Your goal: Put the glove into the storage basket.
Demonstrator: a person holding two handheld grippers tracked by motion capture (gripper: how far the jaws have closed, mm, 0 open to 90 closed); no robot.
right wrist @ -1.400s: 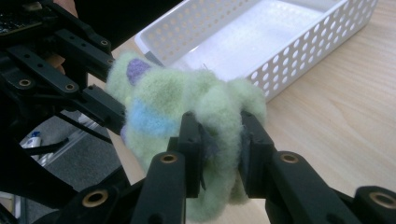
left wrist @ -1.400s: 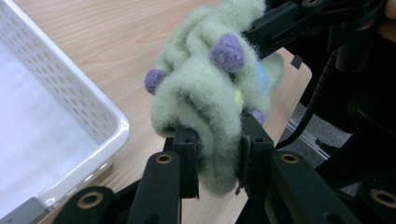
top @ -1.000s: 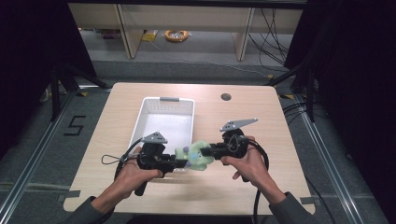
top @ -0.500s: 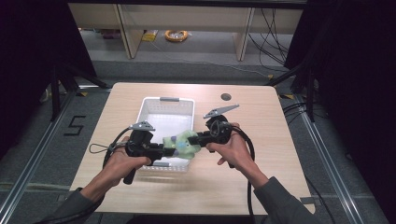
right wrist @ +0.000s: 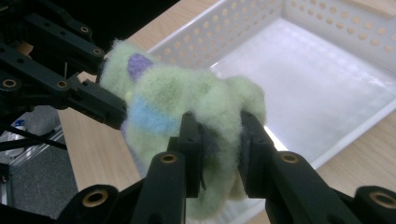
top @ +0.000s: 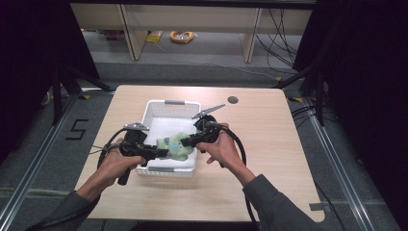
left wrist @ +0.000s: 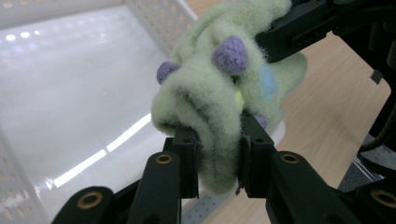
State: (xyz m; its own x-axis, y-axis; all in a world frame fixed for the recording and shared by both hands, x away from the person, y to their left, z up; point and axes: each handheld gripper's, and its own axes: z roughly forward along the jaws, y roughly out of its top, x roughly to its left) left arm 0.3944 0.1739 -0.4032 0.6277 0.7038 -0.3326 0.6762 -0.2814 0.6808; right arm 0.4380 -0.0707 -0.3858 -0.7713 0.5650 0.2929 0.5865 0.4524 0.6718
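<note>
A fuzzy pale-green plush toy (top: pixel 176 146) with purple bumps and a blue patch hangs over the near part of a white perforated basket (top: pixel 169 104). My left gripper (top: pixel 161 153) is shut on the toy's left end, and the fleece (left wrist: pixel 212 93) bulges between its jaws. From the right, my right gripper (top: pixel 186 141) is shut on the other end of the plush toy (right wrist: pixel 187 107). Both hands hold the toy up between them, above the basket floor (left wrist: pixel 70 93), which is bare and shiny.
The basket sits mid-table on a light wooden tabletop (top: pixel 269 130). A dark round hole (top: pixel 233 100) lies at the back right of the table. Cables trail from both grippers off the table's near edges. Dark floor and rails surround the table.
Both grippers have carried the plush toy away from the table's near edge and leftward, from in front of the basket to above its near part.
</note>
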